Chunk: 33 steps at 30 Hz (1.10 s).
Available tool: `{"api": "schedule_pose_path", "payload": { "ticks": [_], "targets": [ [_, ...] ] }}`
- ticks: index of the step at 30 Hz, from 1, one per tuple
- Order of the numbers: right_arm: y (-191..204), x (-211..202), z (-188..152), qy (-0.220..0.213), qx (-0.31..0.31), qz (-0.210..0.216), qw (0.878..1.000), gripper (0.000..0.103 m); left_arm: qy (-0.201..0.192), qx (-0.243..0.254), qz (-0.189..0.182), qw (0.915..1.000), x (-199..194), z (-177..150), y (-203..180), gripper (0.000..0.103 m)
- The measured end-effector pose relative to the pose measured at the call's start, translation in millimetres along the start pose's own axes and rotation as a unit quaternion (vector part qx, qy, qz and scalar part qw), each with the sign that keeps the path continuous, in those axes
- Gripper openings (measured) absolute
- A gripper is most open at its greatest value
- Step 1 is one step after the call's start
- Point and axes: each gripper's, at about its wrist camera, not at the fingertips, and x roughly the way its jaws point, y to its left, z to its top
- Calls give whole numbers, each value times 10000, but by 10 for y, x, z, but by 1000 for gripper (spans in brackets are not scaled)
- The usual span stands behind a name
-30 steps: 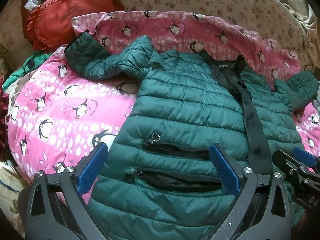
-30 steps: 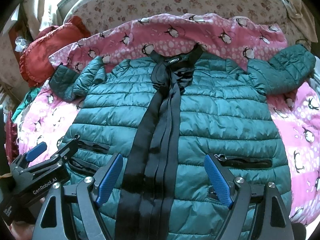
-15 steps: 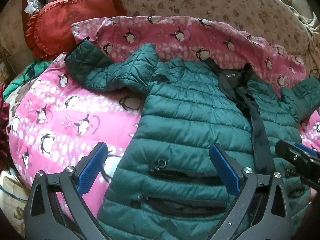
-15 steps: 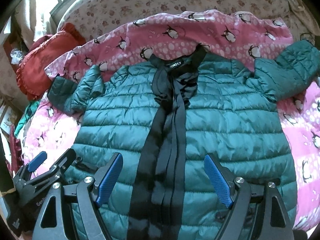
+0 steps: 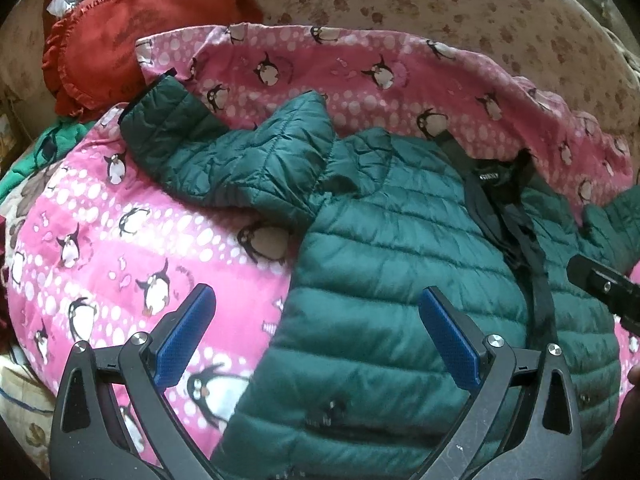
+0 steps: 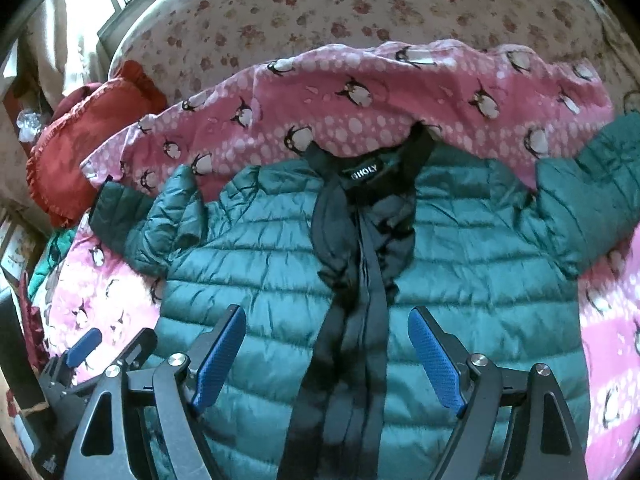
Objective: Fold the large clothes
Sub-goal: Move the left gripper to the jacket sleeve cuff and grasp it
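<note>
A dark green quilted jacket lies front up and spread flat on a pink penguin blanket, with a black zipper strip down its middle. In the left wrist view the jacket fills the right half, and its left sleeve lies bent out to the upper left. My left gripper is open and empty above the jacket's left edge. My right gripper is open and empty above the zipper strip. The right sleeve reaches out to the right.
A red ruffled pillow lies at the back left. A floral sofa back rises behind the blanket. Green cloth is bunched at the left edge. The other gripper shows at the right edge and lower left.
Both grippers have moved forward along the jacket toward the collar. The pockets have slid down out of view. The left gripper has shifted left toward the jacket's edge. Both stay open.
</note>
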Motion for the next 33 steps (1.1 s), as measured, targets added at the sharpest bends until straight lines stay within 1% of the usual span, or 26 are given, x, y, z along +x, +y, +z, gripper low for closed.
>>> {"api": "schedule_pose_path", "payload": {
  "ticks": [7,13,16,19,23,31,33],
  "targets": [
    [0,318,100,175,-164,-87,9997,82,140,-78,42,9999,257,163,62,102],
    [-68,501,226,179,-24,-136,9997,82,204,-130,18,9997,446,307,143,102],
    [-66,610,286,184,-27,-89,9998,82,241,-122,52,9996,537,357,165,102],
    [-5,734,305,237,-191,5,9995,82,281,-104,97,9995,633,406,192,102],
    [97,881,310,269,-392,-83,9988,82,349,-123,160,9992,755,459,268,102],
    [139,1140,316,448,-306,-163,9984,82,417,-201,226,9987,925,557,478,102],
    [136,1177,307,494,-242,-119,9984,82,389,-183,309,9986,950,588,537,102]
  ]
}}
